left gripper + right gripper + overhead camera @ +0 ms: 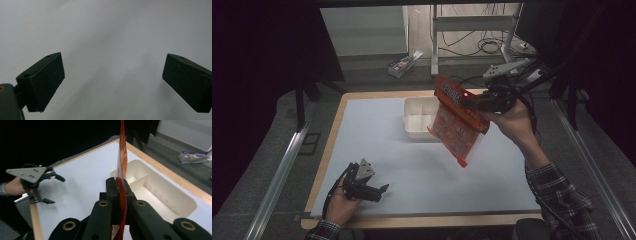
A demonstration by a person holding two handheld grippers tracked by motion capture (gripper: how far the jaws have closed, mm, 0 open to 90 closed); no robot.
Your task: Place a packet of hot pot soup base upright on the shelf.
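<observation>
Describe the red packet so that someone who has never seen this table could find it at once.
Start at the pale blue table top and find the white divided tray near its far edge. Just right of the tray, above the table, the right gripper clamps the red packet by its top edge. It is the one bright, printed thing there, hanging tilted in the air.

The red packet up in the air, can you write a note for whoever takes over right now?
Right claw: shut on the top edge of the red packet, holding it in the air beside and partly over the white tray.
Left claw: open, holding nothing, low over the table near its front left corner.
Done: packet picked up.
Left: probably set the packet in the divided tray, then let go.
</observation>
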